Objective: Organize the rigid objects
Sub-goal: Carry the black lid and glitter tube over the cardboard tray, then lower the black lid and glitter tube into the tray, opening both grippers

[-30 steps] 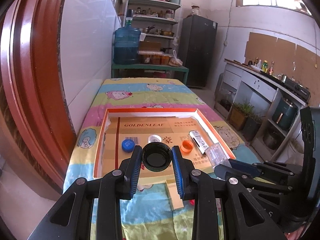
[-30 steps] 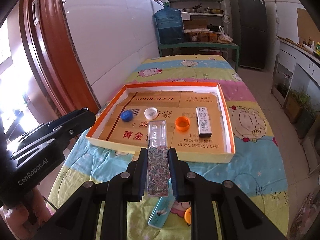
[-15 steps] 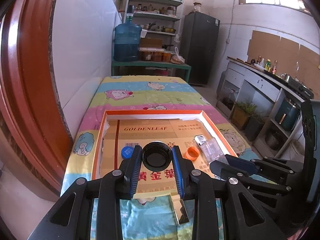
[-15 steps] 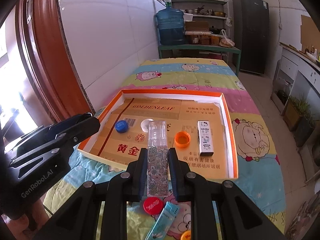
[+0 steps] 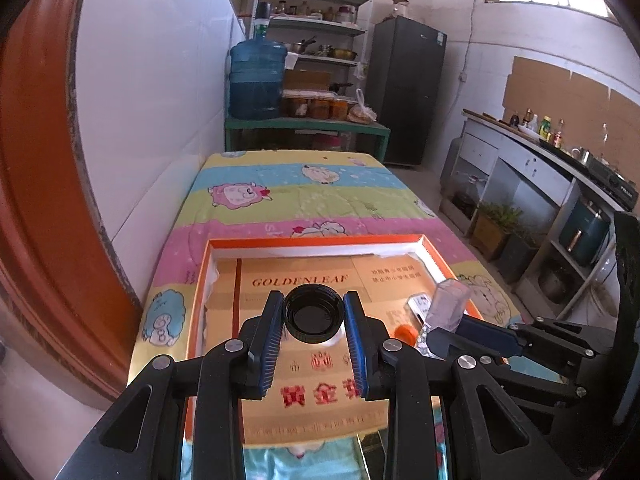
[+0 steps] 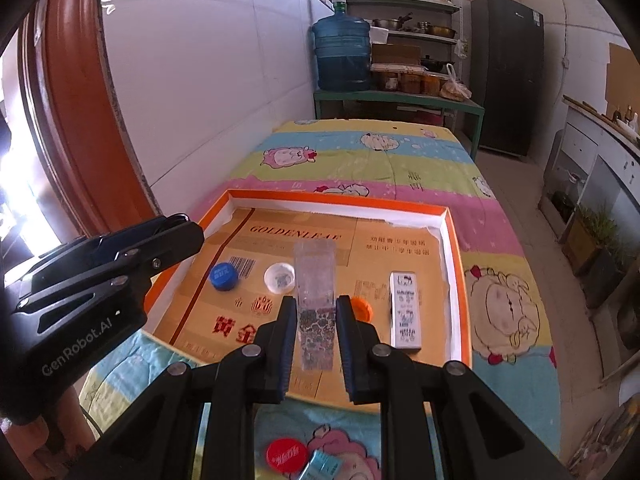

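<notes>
A black cap (image 5: 313, 312) is clamped between the fingers of the left gripper (image 5: 313, 314), its hollow side turned toward the camera, and is held above the near half of the orange-rimmed tray (image 5: 320, 241). A clear plastic box (image 6: 315, 300), patterned in its lower part, is pinched narrowly between the fingers of the right gripper (image 6: 316, 320) and is held upright over the tray's near middle. On the cardboard lining of the tray a blue cap (image 6: 223, 276), a white cap (image 6: 279, 277), an orange cap (image 6: 362, 307) and a small white printed box (image 6: 405, 310) are seen lying apart from one another. In front of the tray, on the cartoon-printed cloth (image 6: 508, 300) covering the surface, a red cap (image 6: 286, 456) and a light blue packet (image 6: 320, 466) are seen just beside each other
</notes>
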`<state>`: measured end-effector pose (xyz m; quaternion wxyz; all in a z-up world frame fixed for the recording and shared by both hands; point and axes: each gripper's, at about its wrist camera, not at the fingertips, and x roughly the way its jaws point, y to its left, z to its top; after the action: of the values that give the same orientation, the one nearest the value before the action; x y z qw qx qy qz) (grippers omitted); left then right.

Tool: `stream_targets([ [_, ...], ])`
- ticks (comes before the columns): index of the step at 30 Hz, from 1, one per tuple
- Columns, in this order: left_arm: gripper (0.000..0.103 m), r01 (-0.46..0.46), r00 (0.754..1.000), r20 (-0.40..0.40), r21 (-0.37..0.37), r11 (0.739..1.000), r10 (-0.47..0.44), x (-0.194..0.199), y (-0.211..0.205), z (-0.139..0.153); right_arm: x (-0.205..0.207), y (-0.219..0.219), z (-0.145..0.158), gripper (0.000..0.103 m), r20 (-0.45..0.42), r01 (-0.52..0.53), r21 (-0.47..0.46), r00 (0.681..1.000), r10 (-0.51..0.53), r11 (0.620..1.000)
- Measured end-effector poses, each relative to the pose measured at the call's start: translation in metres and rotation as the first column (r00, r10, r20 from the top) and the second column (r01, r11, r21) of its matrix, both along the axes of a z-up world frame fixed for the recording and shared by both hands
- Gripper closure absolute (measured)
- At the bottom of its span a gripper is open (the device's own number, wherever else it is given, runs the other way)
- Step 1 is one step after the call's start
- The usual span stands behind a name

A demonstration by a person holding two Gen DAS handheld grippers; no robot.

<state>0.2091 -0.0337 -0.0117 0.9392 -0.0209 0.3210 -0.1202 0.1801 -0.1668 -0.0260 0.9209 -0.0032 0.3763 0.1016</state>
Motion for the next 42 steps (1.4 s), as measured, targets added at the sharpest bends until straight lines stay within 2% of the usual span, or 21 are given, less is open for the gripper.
stream_targets([
  [9,0.072,-0.010,0.999,-0.036,0.008,1.000,0.010,0.038,-0.002,-0.001,0.033,-0.005,0.001,0.083,-0.008,-0.016,0.006,1.000,0.016,1.000],
  [16,0.072,-0.003,0.987,-0.160,-0.009,1.000,0.002,0.086,0.004,-0.014,0.068,-0.018,-0.002,0.083,-0.044,-0.002,0.010,0.999,0.003,1.000],
  [21,0.072,0.003,0.966,-0.260,0.002,1.000,-0.002,0.123,0.003,-0.030,0.098,-0.019,-0.009,0.083,-0.096,-0.008,0.008,0.995,0.009,1.000],
  [25,0.072,-0.010,0.951,-0.309,0.018,1.000,0.015,0.140,0.001,-0.046,0.115,-0.022,-0.018,0.083,-0.143,-0.009,0.012,0.990,0.010,1.000],
  [28,0.072,-0.027,0.943,-0.331,0.025,0.999,0.034,0.147,0.003,-0.059,0.124,-0.020,-0.028,0.083,-0.181,-0.019,0.014,0.983,0.021,1.000],
  [33,0.072,-0.039,0.933,-0.356,0.038,0.999,0.050,0.151,0.003,-0.075,0.128,-0.014,-0.031,0.083,-0.175,-0.026,0.002,0.984,0.026,1.000],
  [37,0.072,-0.049,0.923,-0.382,0.016,0.999,0.051,0.155,0.004,-0.086,0.133,-0.014,-0.037,0.083,-0.191,-0.019,0.008,0.981,0.020,1.000],
  [42,0.072,-0.048,0.925,-0.376,0.018,0.999,0.052,0.157,0.001,-0.090,0.141,-0.013,-0.051,0.083,-0.221,-0.009,0.006,0.975,0.010,1.000],
])
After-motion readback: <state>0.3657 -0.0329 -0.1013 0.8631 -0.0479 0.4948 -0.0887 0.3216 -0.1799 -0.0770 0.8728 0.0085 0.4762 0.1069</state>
